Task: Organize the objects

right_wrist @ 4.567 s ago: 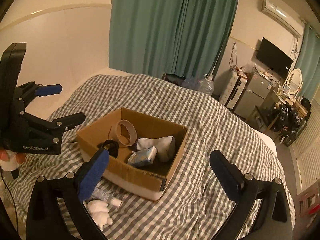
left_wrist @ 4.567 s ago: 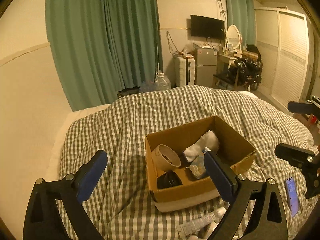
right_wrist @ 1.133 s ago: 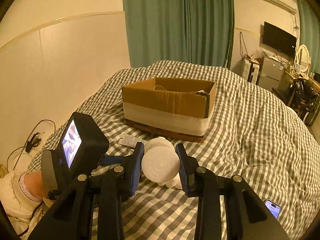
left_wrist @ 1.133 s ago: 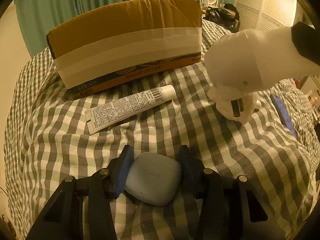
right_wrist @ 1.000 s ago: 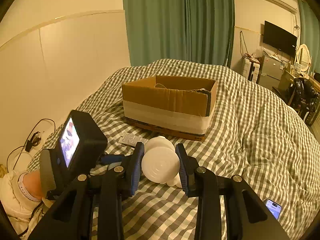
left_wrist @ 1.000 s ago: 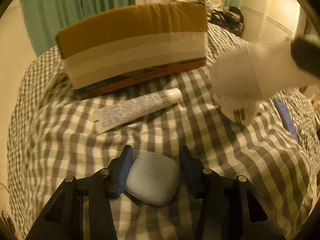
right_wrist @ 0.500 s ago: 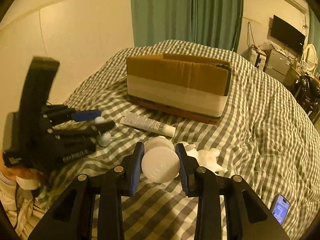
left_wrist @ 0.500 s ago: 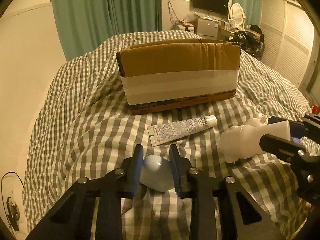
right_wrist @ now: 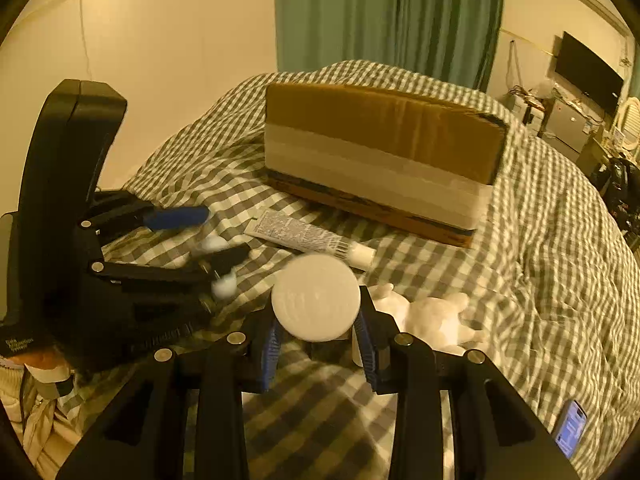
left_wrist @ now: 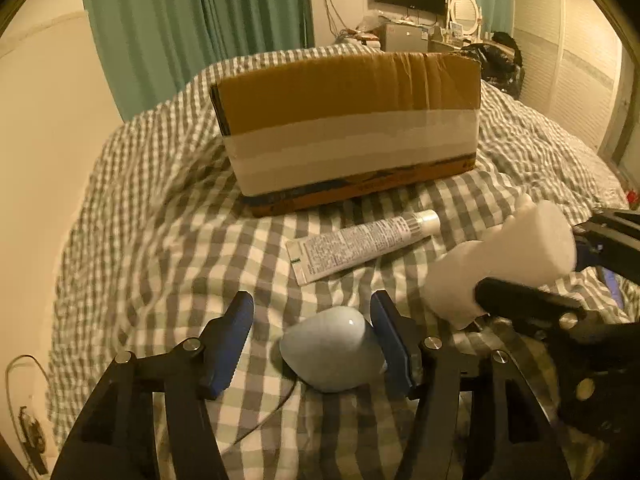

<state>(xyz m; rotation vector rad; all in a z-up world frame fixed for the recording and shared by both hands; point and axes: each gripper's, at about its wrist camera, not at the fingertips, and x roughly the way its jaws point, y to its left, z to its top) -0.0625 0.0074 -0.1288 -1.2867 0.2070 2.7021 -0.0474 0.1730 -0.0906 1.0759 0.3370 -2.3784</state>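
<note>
Grey-and-white check on the duvet, brown on the box with a wide white tape band across it. Pale blue-grey case, white tube covered in tiny black print, plain white bottle. Teal curtains, blue pads.

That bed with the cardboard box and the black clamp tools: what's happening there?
A person is tidying loose items using two handheld grippers. The right gripper is shut on a white bottle. The left gripper stands open around a pale earbud case, which touches only one finger. A tube, a white plush toy and a phone lie on the checked bedspread in front of the cardboard box.
</note>
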